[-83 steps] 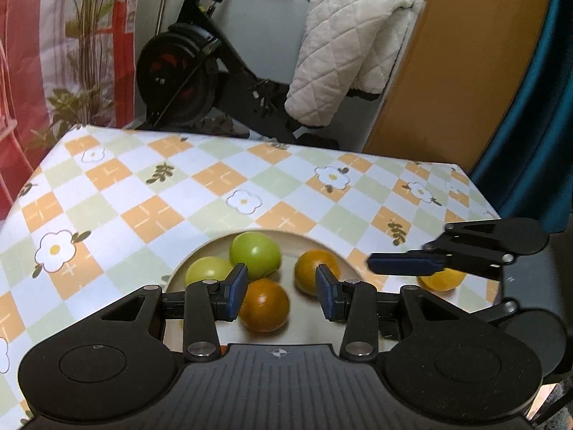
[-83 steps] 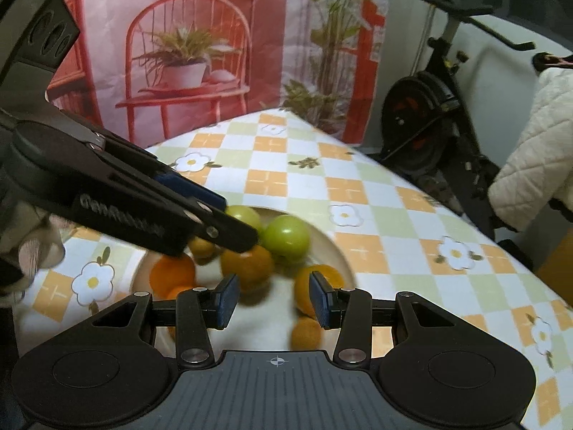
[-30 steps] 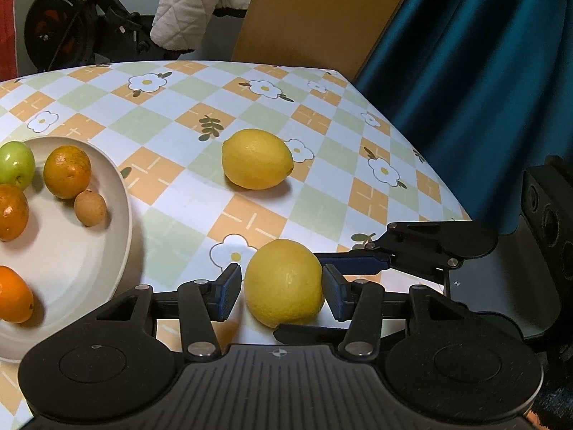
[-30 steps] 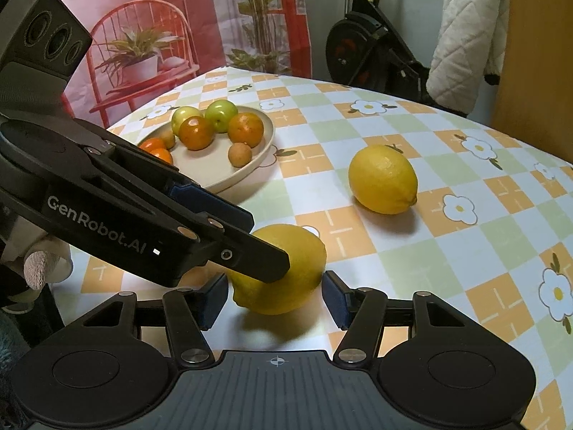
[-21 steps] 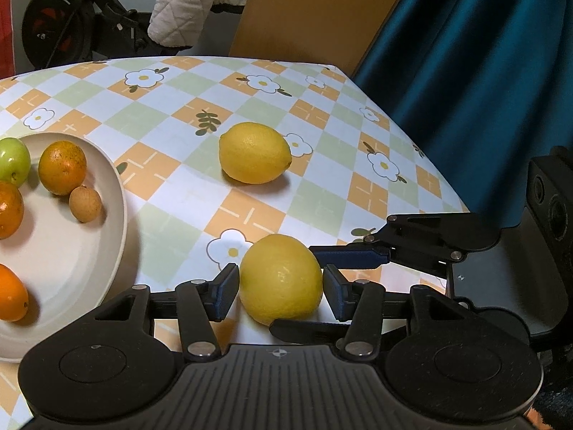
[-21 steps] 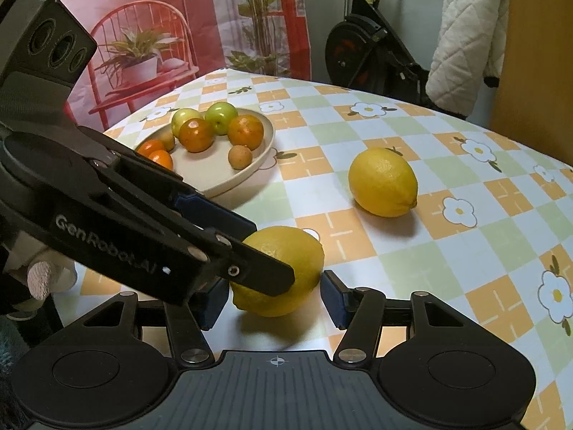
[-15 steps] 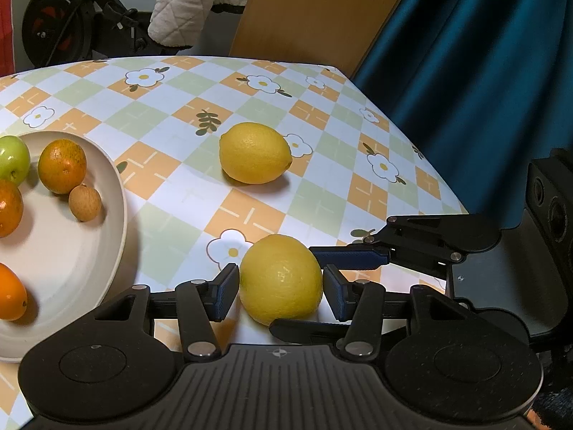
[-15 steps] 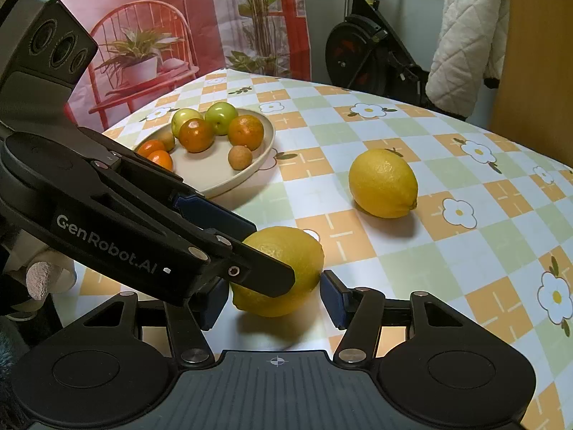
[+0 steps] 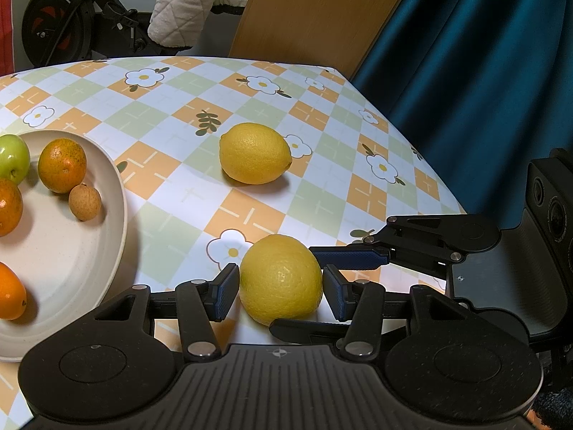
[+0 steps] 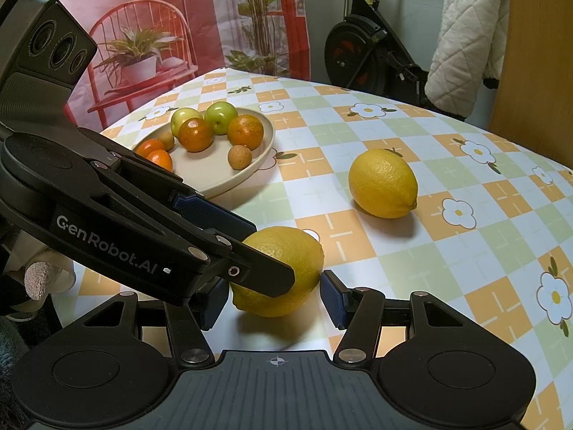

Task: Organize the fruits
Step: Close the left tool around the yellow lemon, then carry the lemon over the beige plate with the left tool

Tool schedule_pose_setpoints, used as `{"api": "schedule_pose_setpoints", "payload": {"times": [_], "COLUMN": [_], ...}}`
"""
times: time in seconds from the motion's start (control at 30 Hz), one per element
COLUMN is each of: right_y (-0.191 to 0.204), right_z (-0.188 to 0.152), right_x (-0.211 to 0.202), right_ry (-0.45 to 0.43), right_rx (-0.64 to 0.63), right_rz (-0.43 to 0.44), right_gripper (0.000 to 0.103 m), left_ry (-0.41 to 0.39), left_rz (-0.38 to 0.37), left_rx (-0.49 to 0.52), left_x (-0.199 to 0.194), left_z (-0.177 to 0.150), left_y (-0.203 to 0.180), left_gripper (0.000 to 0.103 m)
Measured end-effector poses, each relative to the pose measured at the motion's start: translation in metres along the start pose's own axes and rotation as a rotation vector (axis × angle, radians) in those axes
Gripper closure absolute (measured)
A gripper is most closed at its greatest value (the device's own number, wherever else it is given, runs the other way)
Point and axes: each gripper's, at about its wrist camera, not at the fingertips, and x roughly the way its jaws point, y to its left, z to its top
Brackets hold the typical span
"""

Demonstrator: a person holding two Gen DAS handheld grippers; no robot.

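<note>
Two lemons lie on the checked tablecloth. The near lemon point(image 9: 281, 276) point(image 10: 293, 247) rests on the cloth between the pads of both grippers. My left gripper point(image 9: 281, 294) has a blue pad against each side of it. My right gripper point(image 10: 272, 302) clasps it crosswise, its fingers point(image 9: 347, 256) reaching in from the right in the left wrist view. The left gripper's fingers point(image 10: 215, 215) cover part of the lemon in the right wrist view. The far lemon point(image 9: 255, 153) point(image 10: 383, 183) lies free. A beige plate point(image 9: 71, 251) point(image 10: 211, 175) holds oranges, green apples and small brown fruits.
The table's edge point(image 9: 429, 179) runs close on the right, with a teal curtain point(image 9: 483, 71) beyond. Behind the table stand a wooden panel point(image 9: 315, 14), an exercise bike point(image 10: 361, 53) and a white quilted cloth point(image 9: 200, 3). A gloved hand point(image 10: 39, 279) shows at the lower left.
In the oldest frames both grippers hung over the plate; now they are at the near lemon. Over the last second neither has visibly moved, and the lemon stays on the cloth.
</note>
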Motion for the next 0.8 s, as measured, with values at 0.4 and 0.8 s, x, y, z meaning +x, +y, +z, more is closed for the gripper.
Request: {"api": "schedule_pose_setpoints", "payload": {"times": [0.4, 0.8], "right_y": [0.001, 0.026], "right_z": [0.003, 0.042], "right_x": [0.003, 0.01], "right_ry": [0.007, -0.023], "right_rx": [-0.003, -0.091], "right_rz": [-0.005, -0.005], "right_gripper": [0.051, 0.051], "left_ry": [-0.022, -0.09], "left_rz": [0.01, 0.048], "left_rx": [0.005, -0.032], "left_x": [-0.006, -0.034], "left_z": [0.001, 0.01], "left_y": [0.0, 0.027], "left_gripper": [0.05, 0.05]}}
